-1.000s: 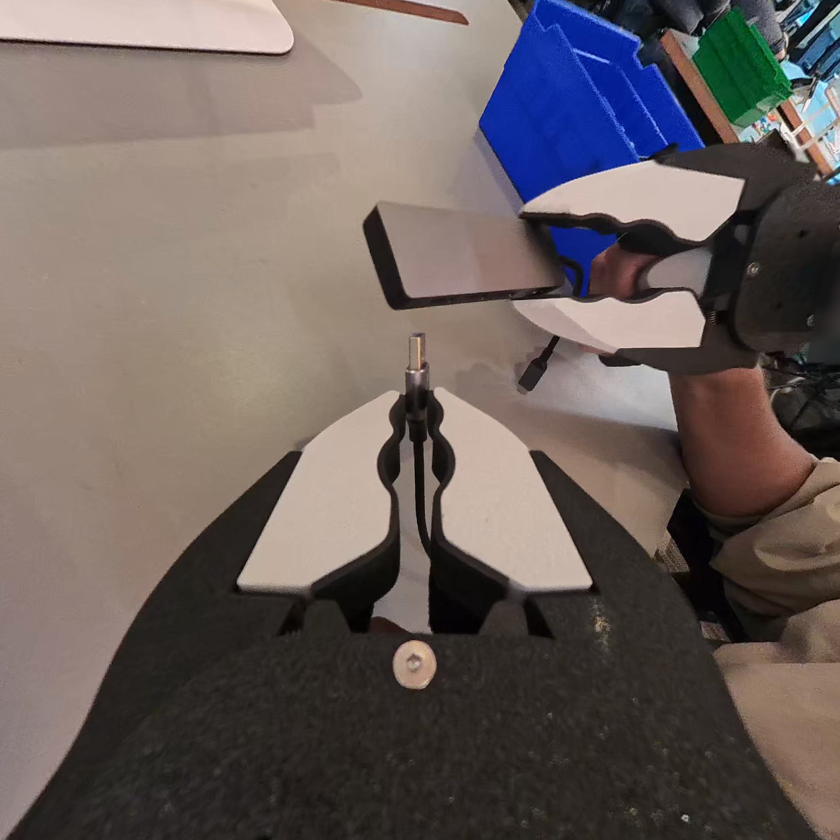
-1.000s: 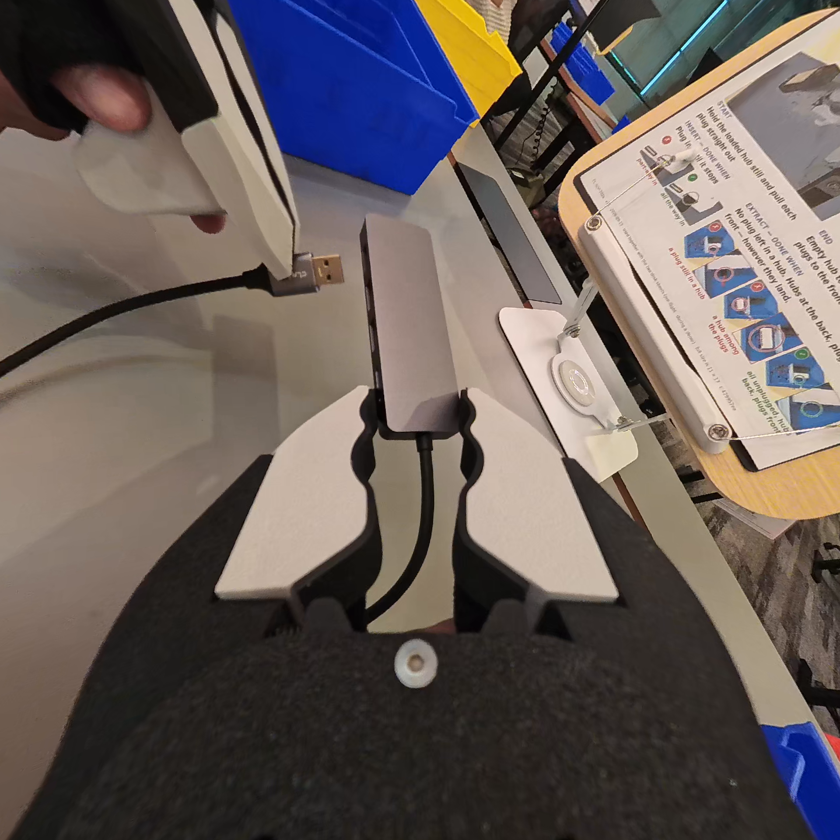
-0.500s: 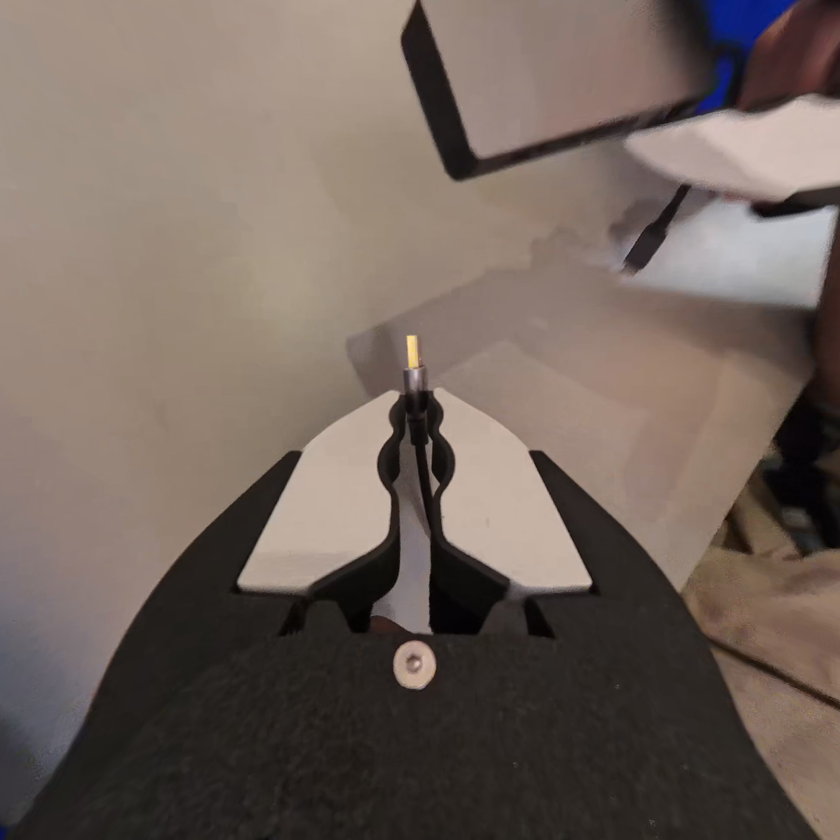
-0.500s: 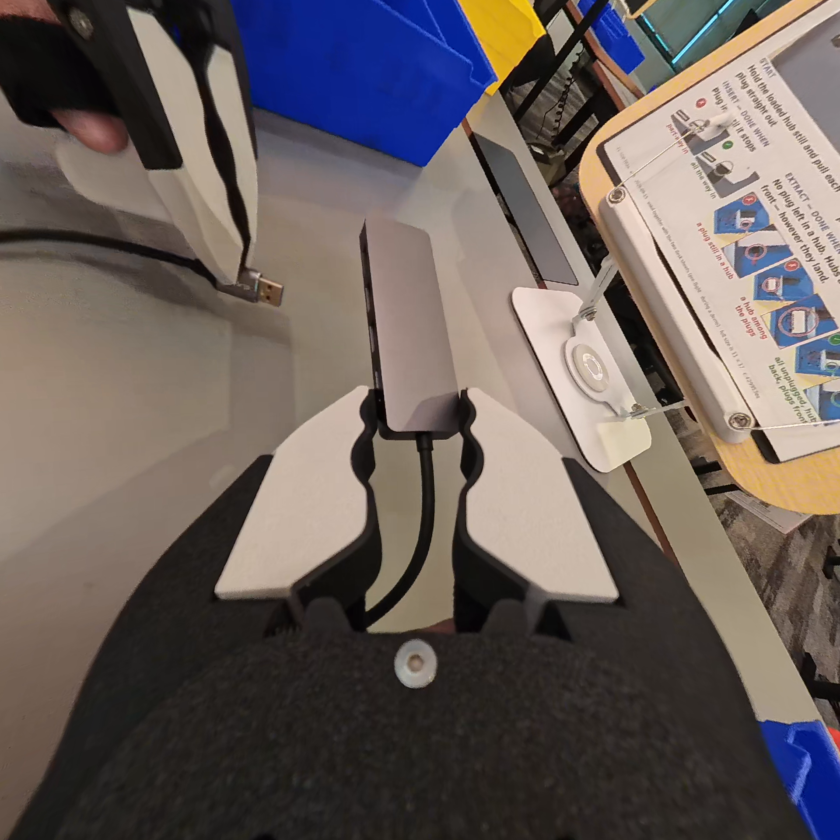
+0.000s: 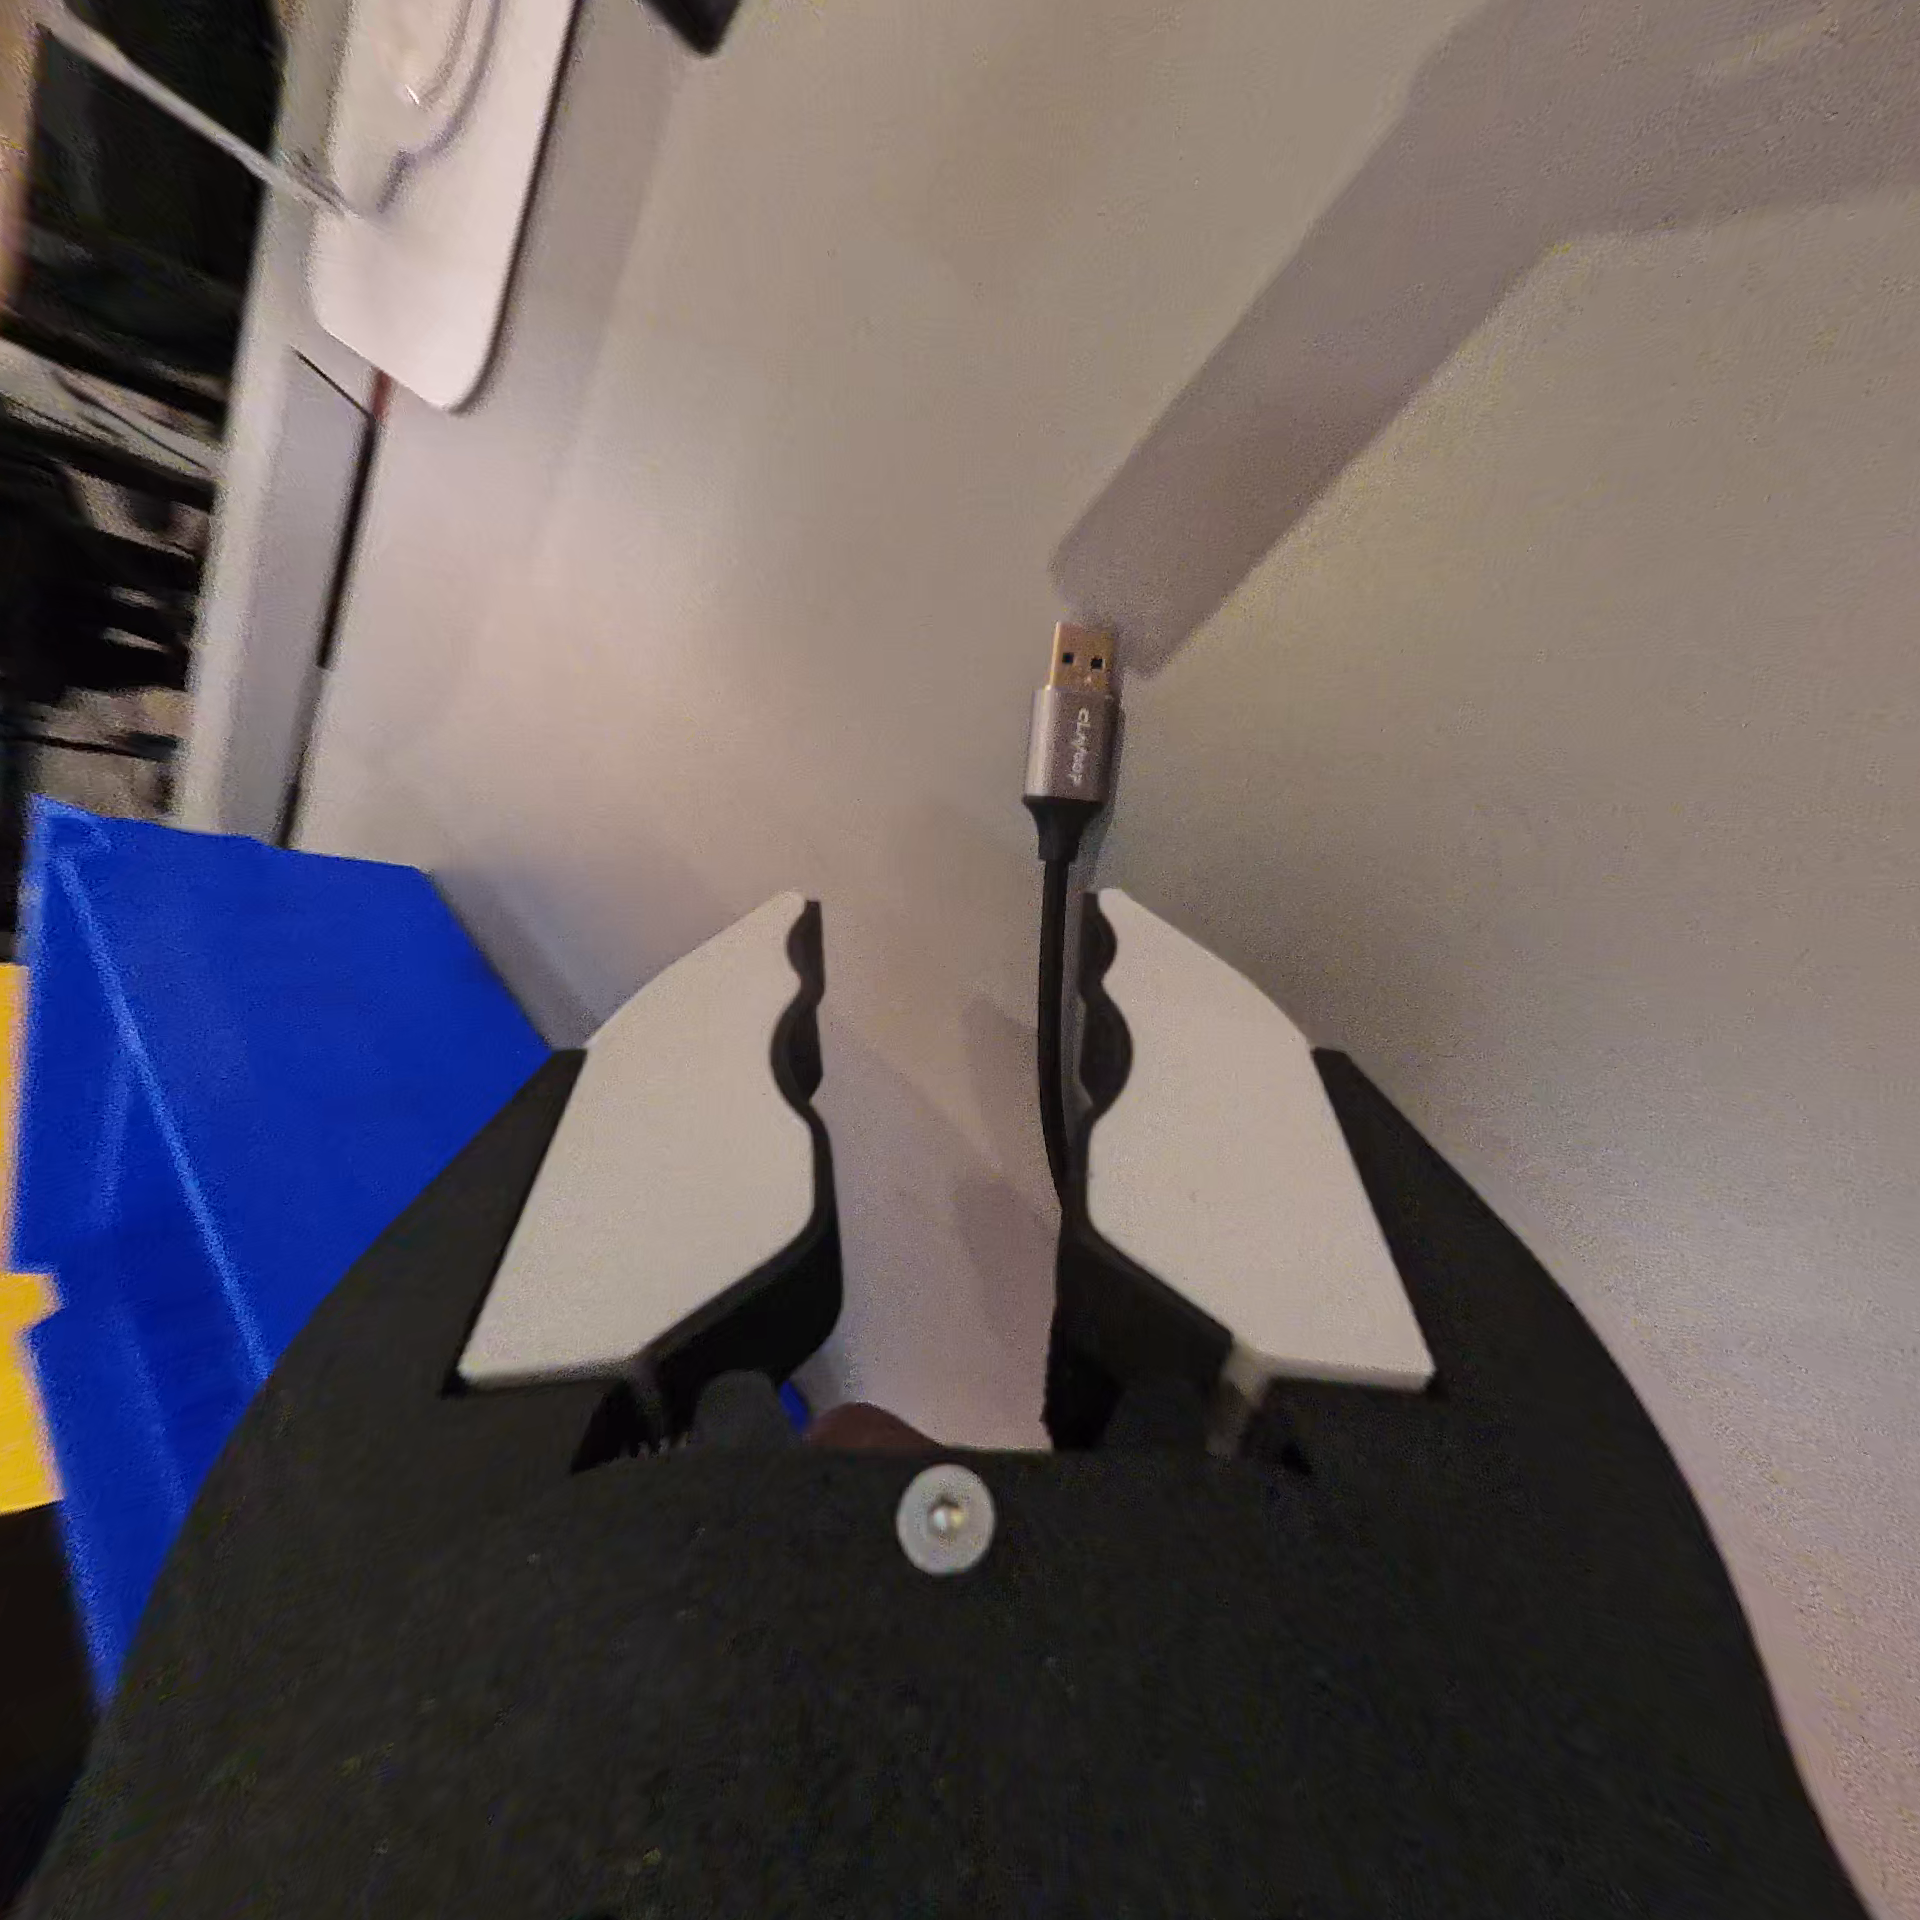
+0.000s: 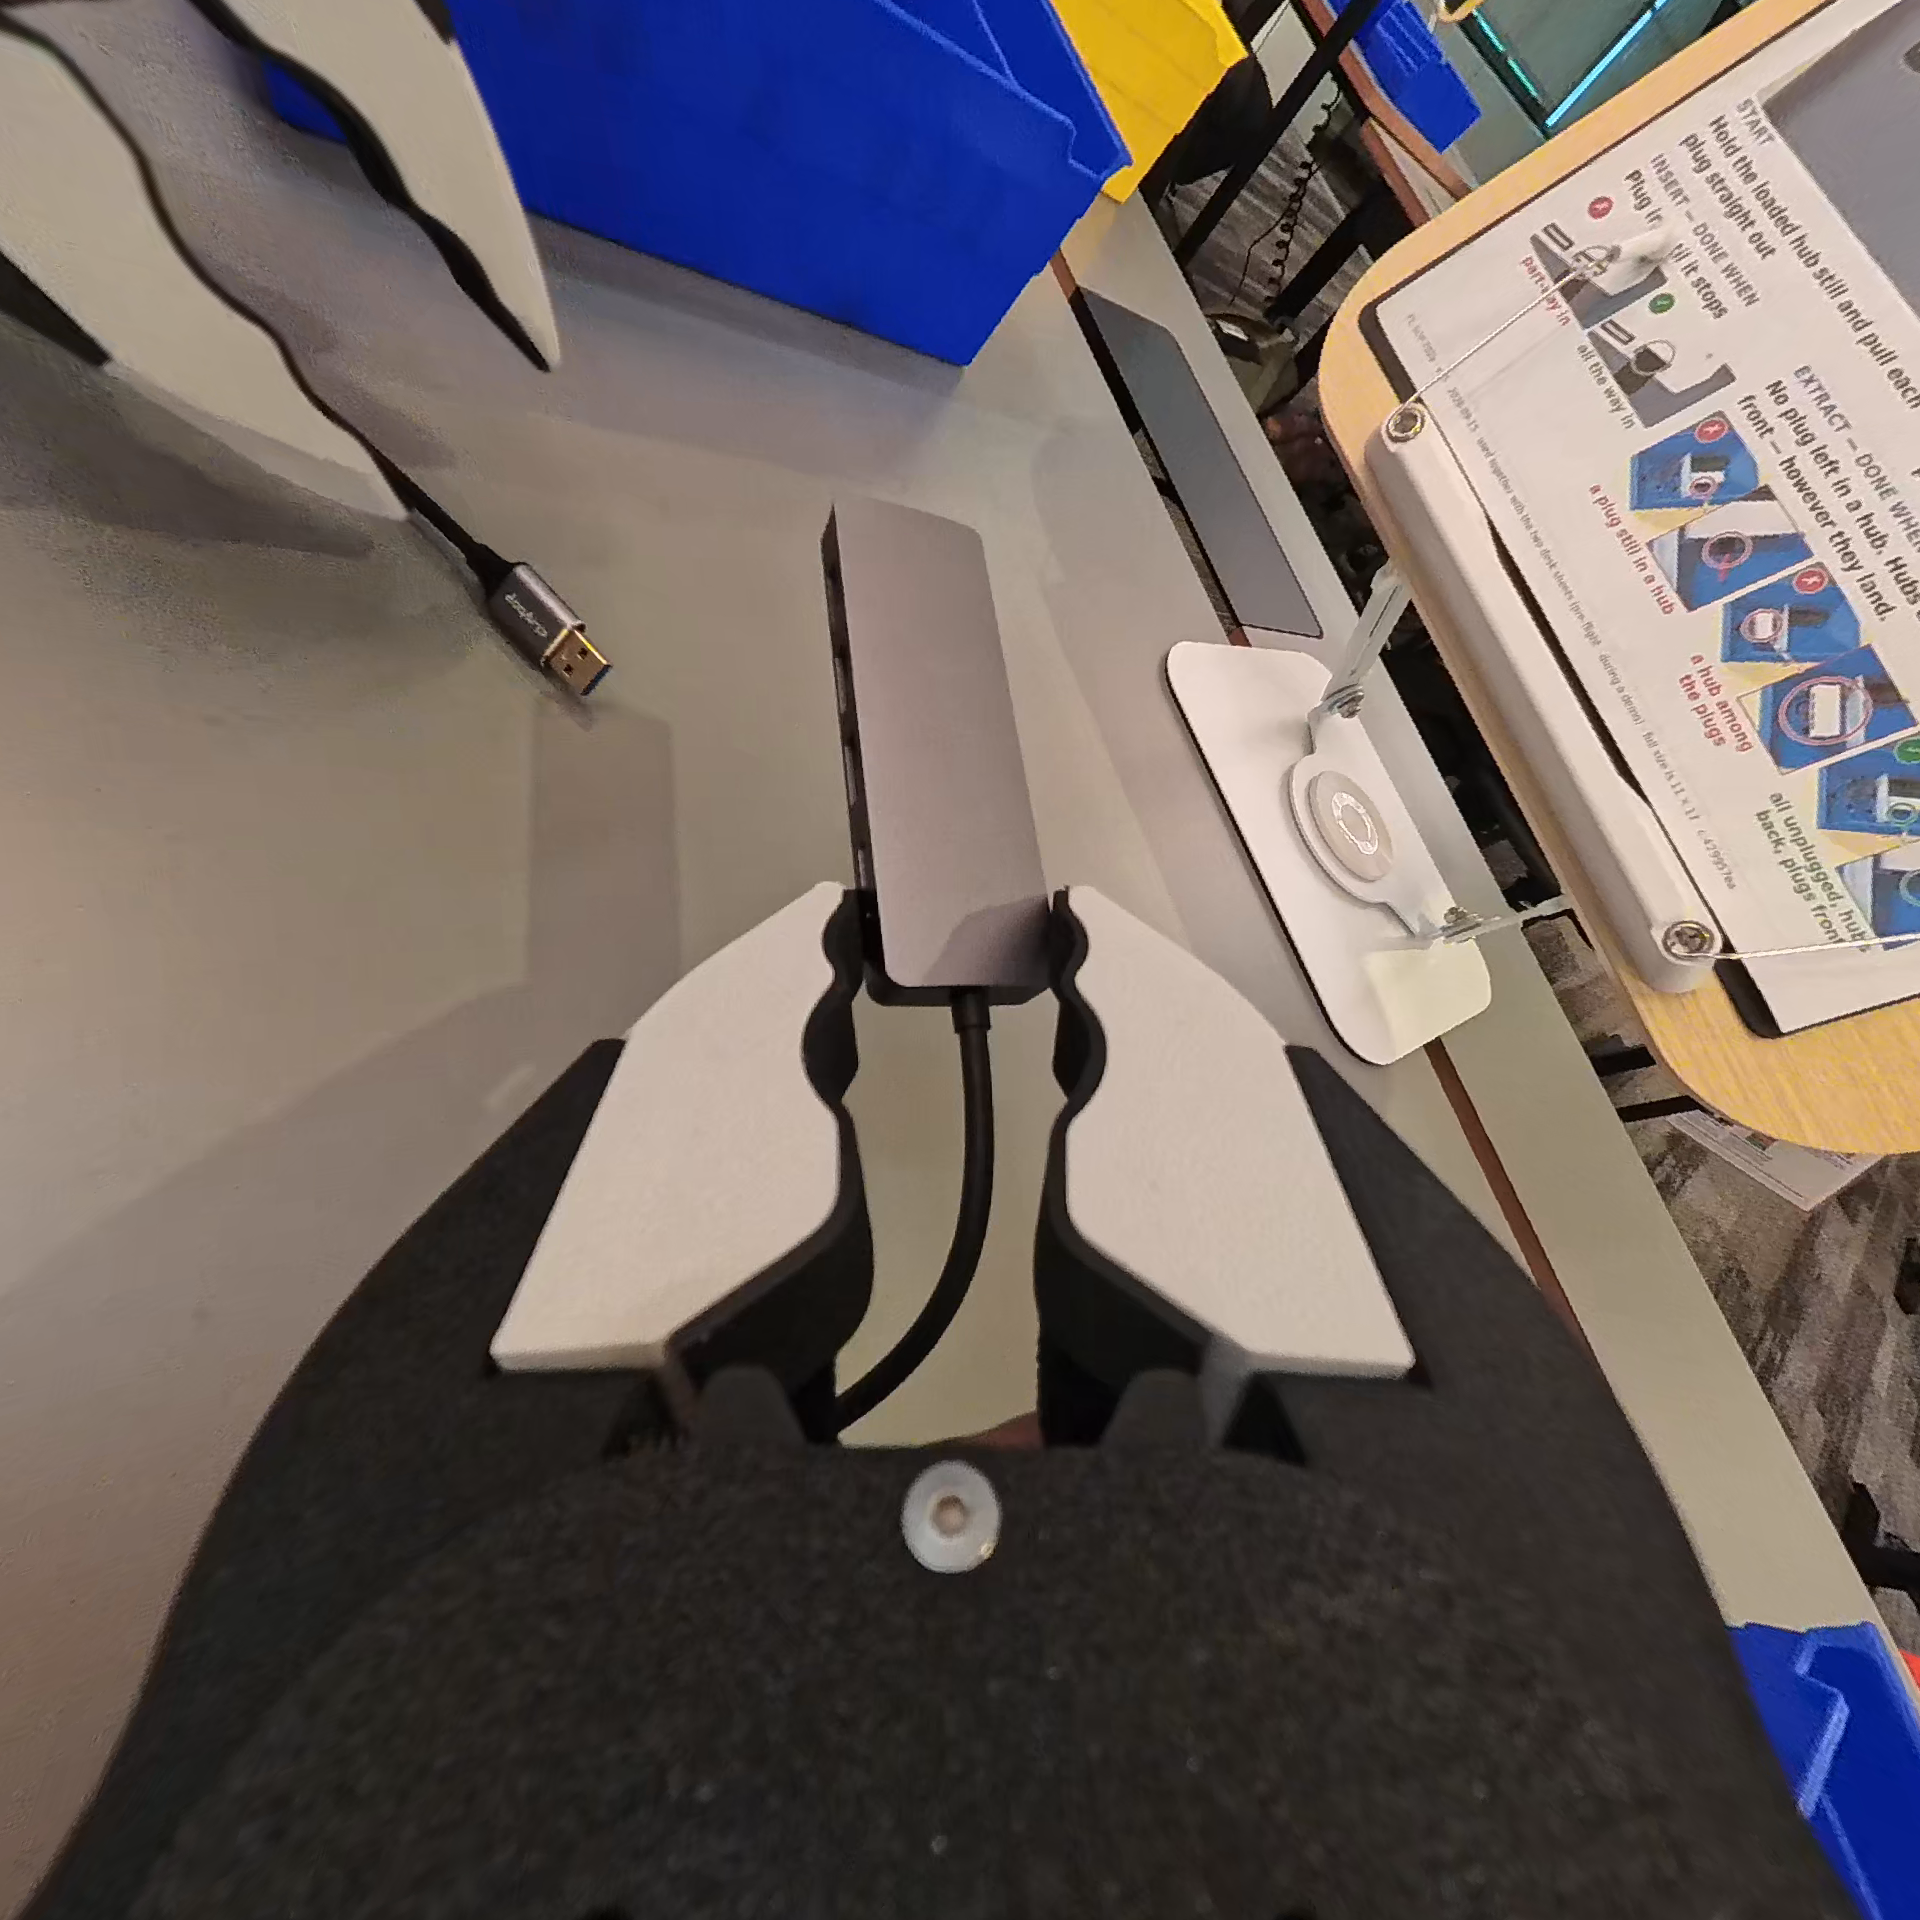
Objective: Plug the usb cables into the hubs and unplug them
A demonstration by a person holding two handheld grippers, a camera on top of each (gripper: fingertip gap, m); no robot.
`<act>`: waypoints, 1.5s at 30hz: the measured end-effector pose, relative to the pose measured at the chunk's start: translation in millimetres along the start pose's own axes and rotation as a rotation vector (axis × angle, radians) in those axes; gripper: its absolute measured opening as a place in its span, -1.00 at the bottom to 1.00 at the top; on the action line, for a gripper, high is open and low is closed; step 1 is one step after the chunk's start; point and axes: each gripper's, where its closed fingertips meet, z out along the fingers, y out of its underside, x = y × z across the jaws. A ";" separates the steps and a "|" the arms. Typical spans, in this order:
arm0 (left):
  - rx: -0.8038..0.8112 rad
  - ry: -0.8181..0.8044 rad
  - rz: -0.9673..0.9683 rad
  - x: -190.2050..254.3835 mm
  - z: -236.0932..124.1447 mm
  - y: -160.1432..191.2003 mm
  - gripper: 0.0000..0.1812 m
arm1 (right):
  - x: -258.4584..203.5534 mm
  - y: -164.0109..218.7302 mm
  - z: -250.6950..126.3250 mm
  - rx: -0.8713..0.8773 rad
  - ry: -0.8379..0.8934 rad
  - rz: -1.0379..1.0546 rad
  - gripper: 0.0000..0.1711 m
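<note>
The grey USB hub [image 6: 925, 748] is clamped at its cable end between the fingers of the right gripper [image 6: 951, 935], and it is held above the grey table [image 6: 312, 935] with its row of ports turned to the left, presumably so that a plug can be brought in from that side. Its own black lead runs back between the fingers.

The jaws of the left gripper [image 5: 945, 914] are spread apart and nothing is gripped. The USB-A plug [image 5: 1075, 727] lies on the table just beyond the fingertips, its braided cable [image 5: 1055, 1018] running back beside the inner edge of the right-hand finger; whether the cable is touched by that finger cannot be told from this blurred view. In the right wrist view the plug [image 6: 545, 634] is seen resting on the tabletop to the left of the hub, apart from it, its metal end pointing roughly toward the ports.

Half a second earlier the plug was pinched upright at the tips of the left gripper and carried in the air; it has since been released and the left view has swung toward the blue bin [image 5: 208, 1039]. The hub has been kept in the same grip throughout.
</note>
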 end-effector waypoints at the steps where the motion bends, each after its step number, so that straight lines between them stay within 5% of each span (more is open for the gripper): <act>1: 0.005 -0.004 0.033 3.5 1.0 -1.4 -0.49 | 0.1 0.3 0.2 -0.001 -0.001 0.000 -0.60; 7: -0.007 0.121 0.025 9.0 22.6 -7.1 -0.48 | -0.4 -2.0 -1.3 0.006 -0.002 -0.006 -0.60; 12: -0.007 0.201 0.040 12.1 33.9 -11.4 -0.82 | 1.3 -2.1 -3.2 0.009 -0.002 -0.003 -0.60; 31: -0.029 0.447 -0.240 12.8 38.7 -9.8 -0.89 | -0.6 -3.0 -3.6 0.017 -0.019 0.003 -0.60; 39: 0.012 0.486 -0.371 15.4 30.2 -9.0 -0.91 | -1.2 -1.5 -2.5 0.017 -0.027 0.012 -0.60; 45: 0.172 0.577 -0.475 16.0 -8.8 -36.4 -0.91 | -3.9 -2.4 -2.3 0.025 -0.046 0.022 -0.60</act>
